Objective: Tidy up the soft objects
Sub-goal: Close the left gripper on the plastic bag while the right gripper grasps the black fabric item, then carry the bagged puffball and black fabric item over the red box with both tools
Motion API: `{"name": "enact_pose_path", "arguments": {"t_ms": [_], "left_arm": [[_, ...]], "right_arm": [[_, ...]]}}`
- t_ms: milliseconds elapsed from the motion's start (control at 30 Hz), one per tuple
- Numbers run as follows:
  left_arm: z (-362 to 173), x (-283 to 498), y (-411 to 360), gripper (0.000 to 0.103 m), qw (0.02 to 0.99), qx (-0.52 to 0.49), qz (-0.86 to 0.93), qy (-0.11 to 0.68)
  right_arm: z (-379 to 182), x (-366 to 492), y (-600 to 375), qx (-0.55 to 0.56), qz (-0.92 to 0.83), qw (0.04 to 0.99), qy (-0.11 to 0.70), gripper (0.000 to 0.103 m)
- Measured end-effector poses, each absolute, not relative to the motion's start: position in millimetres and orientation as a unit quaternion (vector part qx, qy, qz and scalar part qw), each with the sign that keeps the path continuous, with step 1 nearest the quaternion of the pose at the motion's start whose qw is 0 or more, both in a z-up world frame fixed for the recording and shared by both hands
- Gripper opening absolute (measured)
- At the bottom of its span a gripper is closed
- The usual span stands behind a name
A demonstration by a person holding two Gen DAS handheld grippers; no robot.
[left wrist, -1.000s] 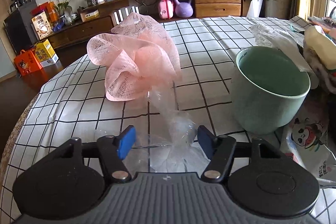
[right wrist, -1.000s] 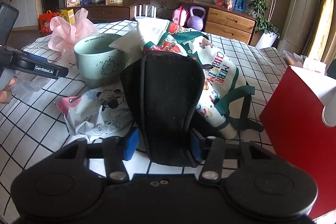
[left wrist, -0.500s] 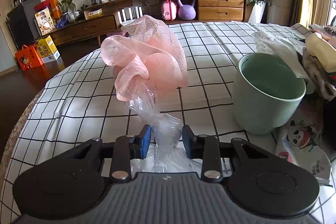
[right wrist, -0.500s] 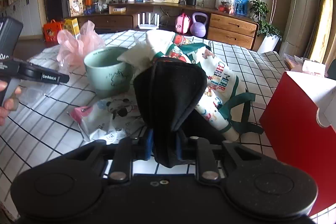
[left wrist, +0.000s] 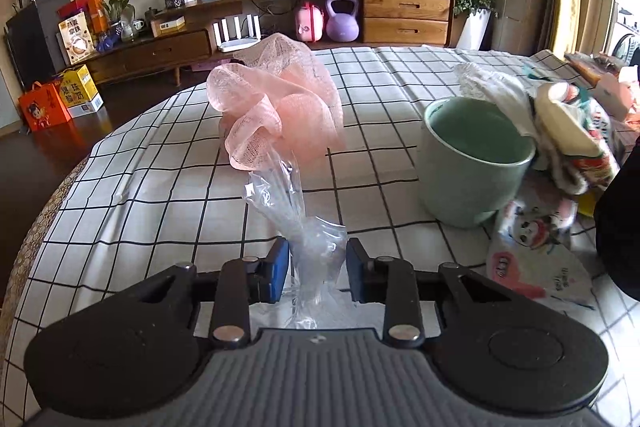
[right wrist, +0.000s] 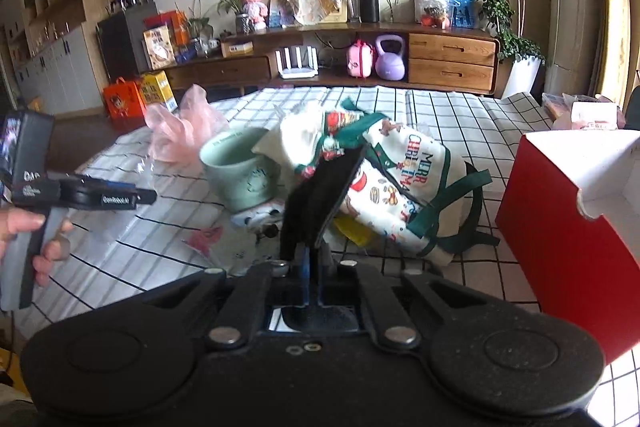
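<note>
A pink mesh bath pouf (left wrist: 280, 107) sits in a clear plastic bag (left wrist: 304, 223) on the checked tablecloth. My left gripper (left wrist: 314, 269) is shut on the neck of that bag, pouf held up in front of it. The pouf shows small in the right wrist view (right wrist: 180, 135), and so does the left gripper (right wrist: 146, 197). My right gripper (right wrist: 312, 259) is shut on a black cloth (right wrist: 320, 203), lifted above the table. Behind it lies a Christmas-print fabric bag (right wrist: 404, 187) with green straps.
A green mug (left wrist: 476, 163) stands right of the pouf, also in the right wrist view (right wrist: 240, 171). A panda-print packet (left wrist: 532, 251) lies beside it. A red box (right wrist: 572, 227) stands at the right. The table edge (left wrist: 44, 211) curves at left.
My left gripper closed on the plastic bag and raised the pouf. My right gripper closed tight on the black cloth and lifted it, folding it narrow.
</note>
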State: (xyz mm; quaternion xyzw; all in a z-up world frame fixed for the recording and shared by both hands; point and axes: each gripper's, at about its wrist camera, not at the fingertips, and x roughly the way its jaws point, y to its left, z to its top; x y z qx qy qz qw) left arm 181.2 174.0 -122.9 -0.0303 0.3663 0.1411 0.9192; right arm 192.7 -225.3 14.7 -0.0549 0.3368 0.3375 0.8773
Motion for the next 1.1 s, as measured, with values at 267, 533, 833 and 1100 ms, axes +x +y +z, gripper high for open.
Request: {"name": "enact_pose_path", "arguments": {"t_ms": [267, 533, 833, 1100], "left_arm": [[-98.3, 156.2, 156.3, 0.030, 0.924, -0.033, 0.121, 0.362], [-66.7, 138.5, 127.4, 0.030, 0.934, -0.027, 0.070, 0.348], [-42.4, 138.5, 89.0, 0.028, 0.943, -0.015, 0.016, 0.331], [-7.2, 151.8, 43.6, 0.028, 0.953, 0.005, -0.042, 0.301]], "right_arm": [[37.0, 177.9, -248.7, -0.020, 0.345, 0.880, 0.327, 0.003], [58.5, 170.7, -275.1, 0.022, 0.349, 0.876, 0.332, 0.002], [81.4, 173.0, -307.5, 0.057, 0.330, 0.887, 0.316, 0.002], [100.3, 191.7, -339.3, 0.078, 0.308, 0.900, 0.298, 0.002]]}}
